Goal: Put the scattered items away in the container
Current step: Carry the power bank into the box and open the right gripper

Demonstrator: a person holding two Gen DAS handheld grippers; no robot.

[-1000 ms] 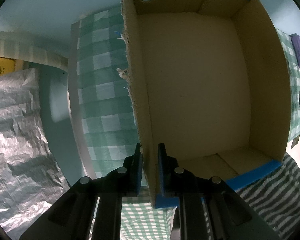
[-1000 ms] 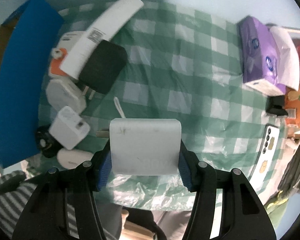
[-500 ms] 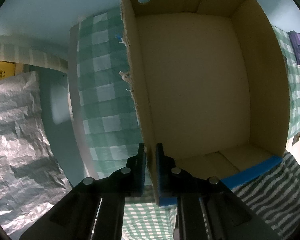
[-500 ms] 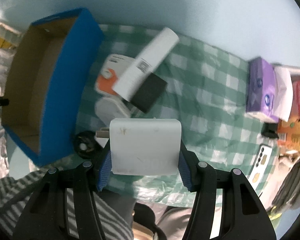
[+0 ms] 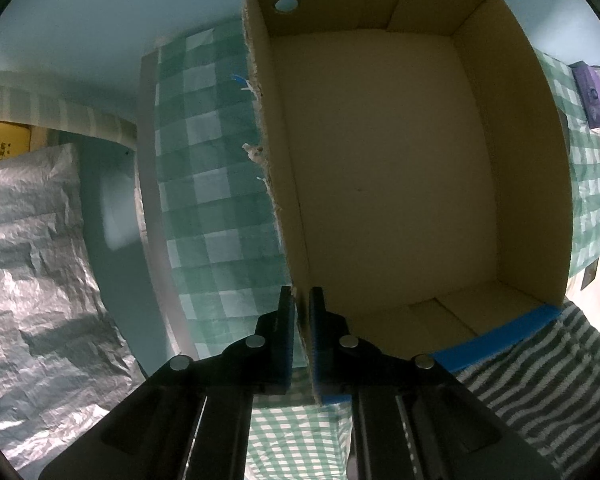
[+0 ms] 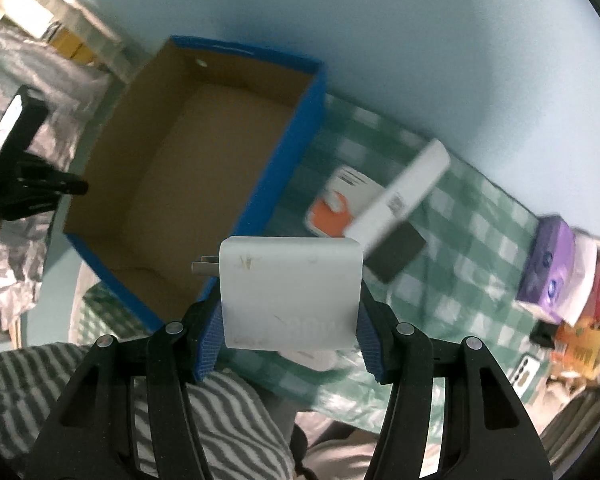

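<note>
The open cardboard box (image 5: 512,160) with blue outer walls is empty inside. My left gripper (image 5: 302,292) points straight down and is shut on the box's torn left wall, near its front corner. My right gripper (image 6: 290,304) is shut on a white plug-in charger (image 6: 290,292), prongs to the left, held in the air by the box's (image 6: 188,168) near right corner. On the green checked cloth (image 6: 460,240) right of the box lie a long white pack (image 6: 400,196), an orange-and-white item (image 6: 332,208) and a black square block (image 6: 396,256). The left gripper (image 6: 76,188) shows at the box's far side.
A purple tissue pack (image 6: 548,264) and red and orange packets stand at the cloth's right end, with a phone (image 6: 524,372) near the front edge. A person's striped sleeve (image 6: 220,420) lies below the right gripper. Crinkled silver sheeting (image 5: 28,240) fills the space left of the table.
The right gripper has risen and swung left with the charger, from over the loose items to beside the box. The left jaws have closed the last bit onto the box wall.
</note>
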